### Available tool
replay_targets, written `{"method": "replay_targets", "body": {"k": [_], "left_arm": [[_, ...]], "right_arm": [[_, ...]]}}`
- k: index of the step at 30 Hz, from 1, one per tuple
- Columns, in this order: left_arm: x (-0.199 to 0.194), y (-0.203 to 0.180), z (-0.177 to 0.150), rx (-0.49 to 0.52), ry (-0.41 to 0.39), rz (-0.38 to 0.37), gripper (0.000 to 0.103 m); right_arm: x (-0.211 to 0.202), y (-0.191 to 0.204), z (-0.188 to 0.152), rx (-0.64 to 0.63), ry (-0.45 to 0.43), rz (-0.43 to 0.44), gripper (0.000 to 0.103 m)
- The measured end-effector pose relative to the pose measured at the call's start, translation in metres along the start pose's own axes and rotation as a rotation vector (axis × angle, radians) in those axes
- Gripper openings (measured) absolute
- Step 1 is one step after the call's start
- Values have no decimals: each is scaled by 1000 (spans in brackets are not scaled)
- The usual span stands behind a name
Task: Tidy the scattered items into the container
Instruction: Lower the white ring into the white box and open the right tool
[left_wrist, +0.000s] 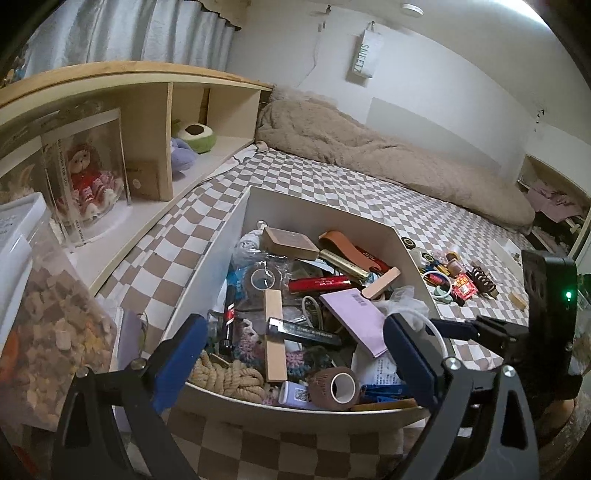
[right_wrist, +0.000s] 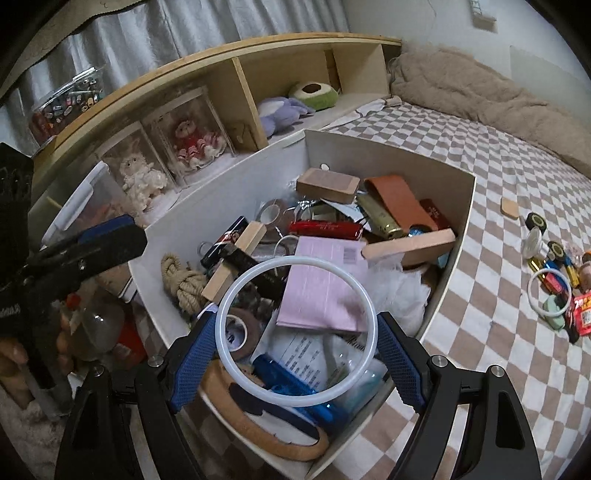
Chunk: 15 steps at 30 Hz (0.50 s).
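White ring (right_wrist: 295, 334) looks smooth, translucent plastic; the container (right_wrist: 388, 155) has matt white board walls. Rope coil (right_wrist: 183, 282) is rough tan fibre, wooden blocks (left_wrist: 275, 336) bare and matt, red tube (right_wrist: 325, 228) glossy. Checked bedsheet (right_wrist: 480, 206) is soft cloth, blue gripper pads (right_wrist: 399, 360) textured rubbery.

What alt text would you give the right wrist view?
The right gripper has a white plastic ring between its blue pads above a white box crammed with clutter, on a checkered bedspread. More small items lie scattered to the right.
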<state>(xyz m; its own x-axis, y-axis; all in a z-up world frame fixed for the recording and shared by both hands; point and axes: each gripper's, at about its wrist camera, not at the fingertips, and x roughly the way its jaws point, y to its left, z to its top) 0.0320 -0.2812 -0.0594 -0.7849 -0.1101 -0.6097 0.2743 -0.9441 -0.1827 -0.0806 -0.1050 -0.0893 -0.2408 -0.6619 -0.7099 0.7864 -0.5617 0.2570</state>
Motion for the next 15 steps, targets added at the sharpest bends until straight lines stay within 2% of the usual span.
{"method": "replay_targets", "body": {"k": [1,15], "left_arm": [[0,0,0,-1,0,-1,97],[-4,-12,1,23,1,-2,97]], "right_arm": [[-1,0,-1,3,2,0,92],[-9,6,-1,-8,-12,6,92]]}}
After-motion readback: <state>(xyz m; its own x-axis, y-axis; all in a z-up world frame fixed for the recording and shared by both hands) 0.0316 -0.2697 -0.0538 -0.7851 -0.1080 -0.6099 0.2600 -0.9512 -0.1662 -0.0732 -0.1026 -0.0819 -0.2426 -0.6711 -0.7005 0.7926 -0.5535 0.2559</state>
